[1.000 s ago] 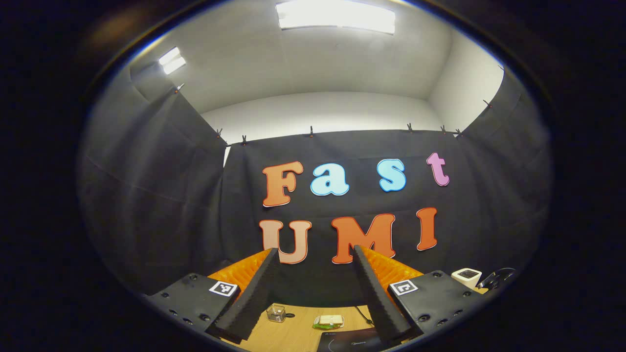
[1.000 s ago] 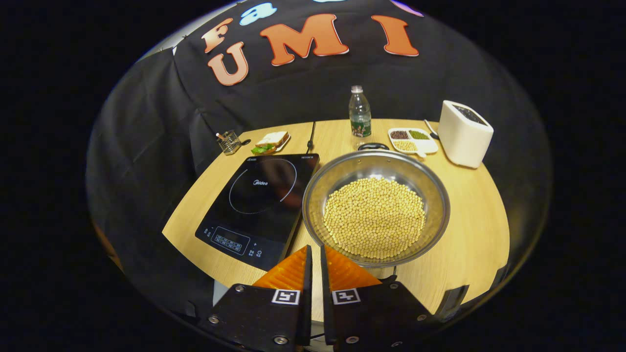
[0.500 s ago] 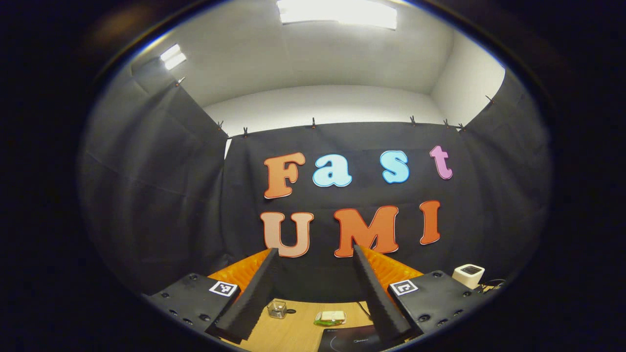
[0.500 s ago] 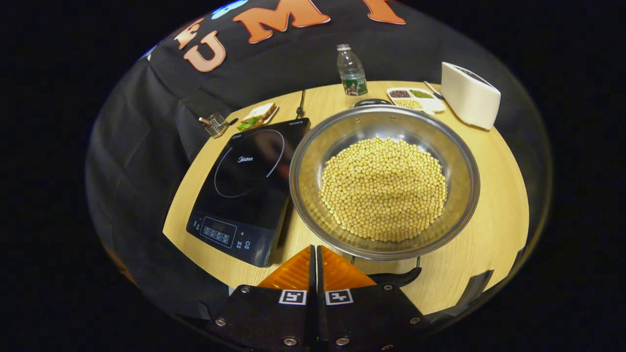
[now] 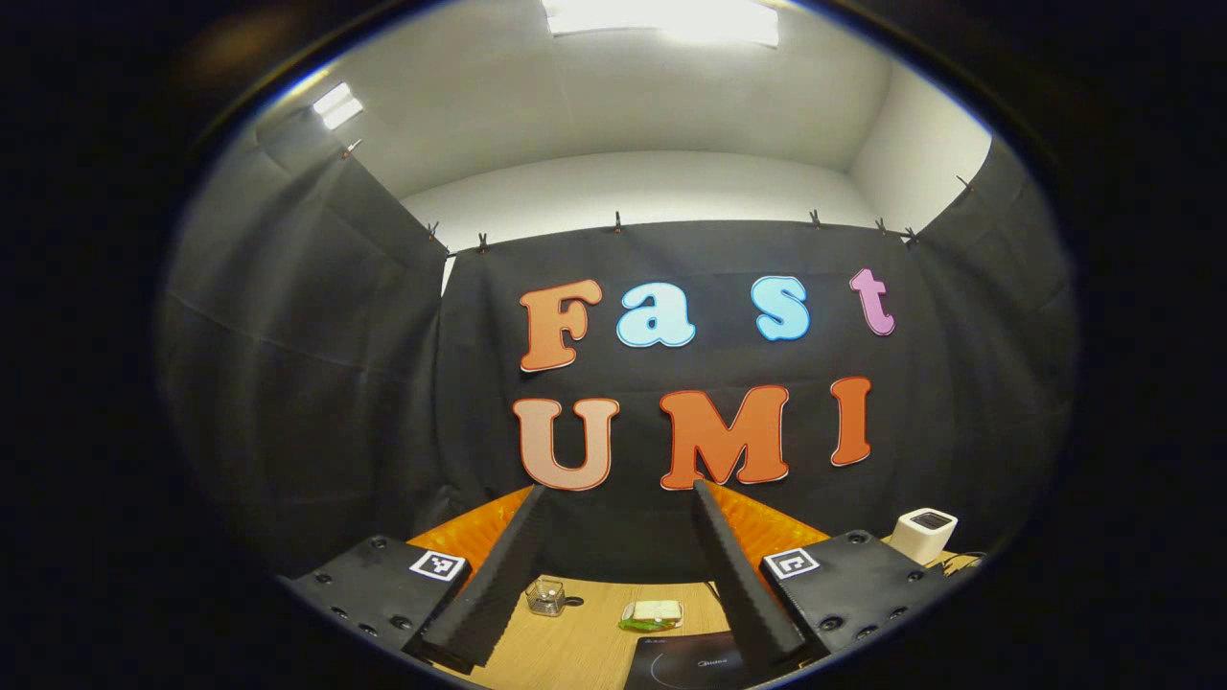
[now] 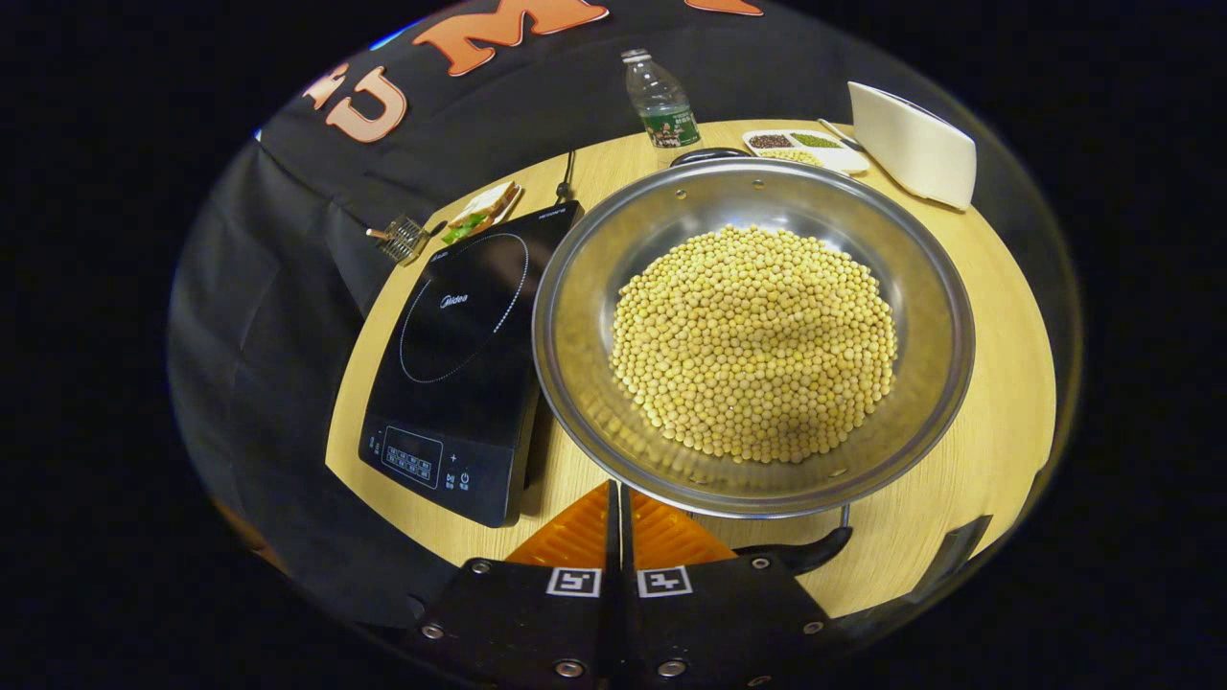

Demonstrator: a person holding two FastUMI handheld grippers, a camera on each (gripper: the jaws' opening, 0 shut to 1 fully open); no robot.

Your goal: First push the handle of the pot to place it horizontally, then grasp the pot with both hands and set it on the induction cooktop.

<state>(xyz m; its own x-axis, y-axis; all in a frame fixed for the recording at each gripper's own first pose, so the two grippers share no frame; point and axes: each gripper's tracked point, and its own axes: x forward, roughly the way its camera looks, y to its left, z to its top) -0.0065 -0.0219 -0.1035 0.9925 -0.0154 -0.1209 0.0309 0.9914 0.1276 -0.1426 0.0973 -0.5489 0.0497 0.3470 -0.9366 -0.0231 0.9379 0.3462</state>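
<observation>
The pot [image 6: 753,335] is a wide, round, shiny metal bowl shape. It sits on the wooden table [image 6: 997,383], just to the right of the induction cooktop [image 6: 460,355] in the right gripper view. A big heap of small, round, yellow beans [image 6: 755,343] covers its bottom. A thin black handle [image 6: 800,554] sticks out under the near rim, and another black handle [image 6: 707,153] shows at the far rim.

The right gripper [image 6: 619,503] is low and right in front of the pot's near rim. Its two orange ribbed fingers are pressed together with nothing between them. Their tips are just at the rim, beside the near handle.

The cooktop is a flat, black, smooth glass slab with a thin circle drawn on it and a row of small buttons at the near end. Its top is bare. Its right edge is very close to the pot.

Farther back on the table are a clear bottle [image 6: 657,101], a white dish [image 6: 805,149] with little piles in it, a white box [image 6: 911,144], a sandwich plate [image 6: 479,209] and a small wire holder [image 6: 403,238].

The left gripper [image 5: 618,498] is held up high, facing the cloth wall. Its dark, rough fingers are spread wide apart and hold nothing.
</observation>
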